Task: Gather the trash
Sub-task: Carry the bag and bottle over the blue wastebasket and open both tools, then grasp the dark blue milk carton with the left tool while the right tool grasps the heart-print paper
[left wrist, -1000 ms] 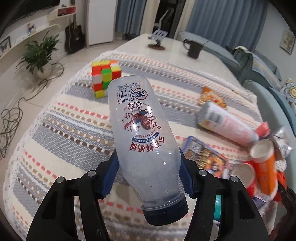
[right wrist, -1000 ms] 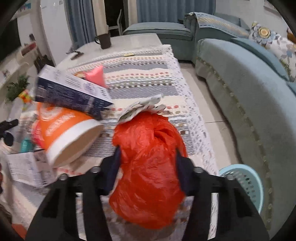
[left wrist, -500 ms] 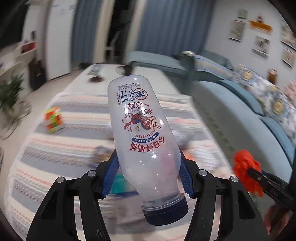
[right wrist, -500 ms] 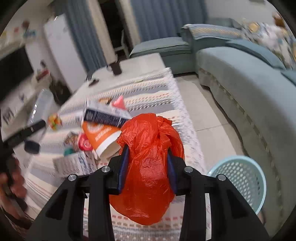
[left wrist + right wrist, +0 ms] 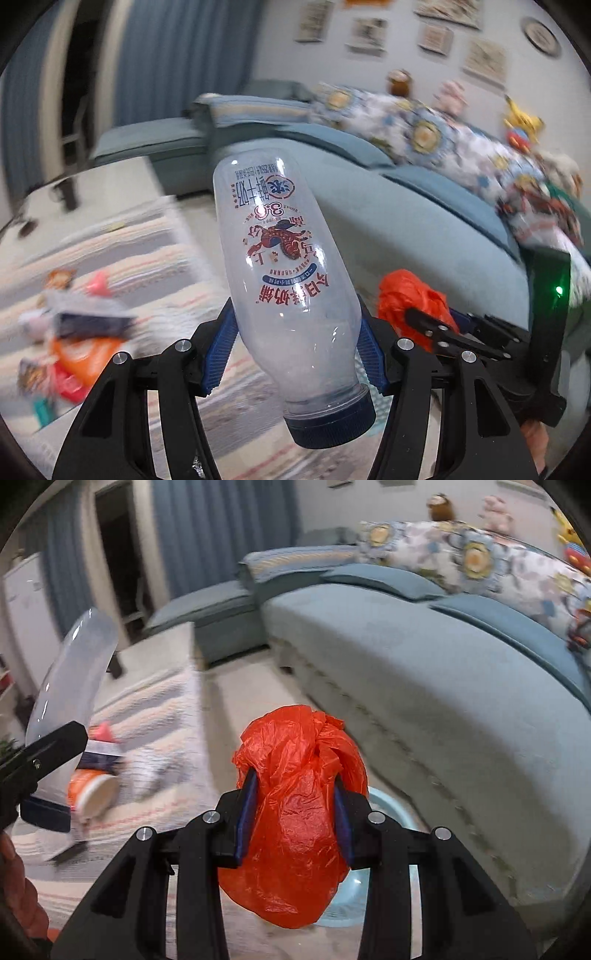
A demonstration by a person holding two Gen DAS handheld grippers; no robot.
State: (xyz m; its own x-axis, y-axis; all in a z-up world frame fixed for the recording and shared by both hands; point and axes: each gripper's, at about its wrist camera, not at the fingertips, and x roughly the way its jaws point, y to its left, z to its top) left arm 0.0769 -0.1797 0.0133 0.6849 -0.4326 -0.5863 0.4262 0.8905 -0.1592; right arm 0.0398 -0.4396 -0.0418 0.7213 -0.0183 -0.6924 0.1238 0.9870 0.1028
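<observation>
One clear plastic bottle [image 5: 288, 295], cap nearest the camera, is clamped in the half-open left gripper [image 5: 291, 347], tilted above the striped table [image 5: 155, 258]. One crinkled red bag [image 5: 299, 812] is squeezed in the narrower right gripper [image 5: 293, 812], over one pale blue basket [image 5: 384, 805] beside the sofa [image 5: 443, 672].

The bottle [image 5: 291, 280] is clear plastic with a dark navy cap, printed in red and blue lettering around a red figure. The crumpled bag [image 5: 299, 812] is bright orange-red. The gripper fingers are black with blue ribbed pads [image 5: 218, 350]. The basket [image 5: 384, 805] below shows pale turquoise. The tablecloth [image 5: 147, 251] runs in cream, grey and pinkish stripes. The sofa [image 5: 424, 672] is dusty teal, its cushions [image 5: 480, 565] floral in cream, yellow and blue. The curtains [image 5: 221, 528] are slate blue.
</observation>
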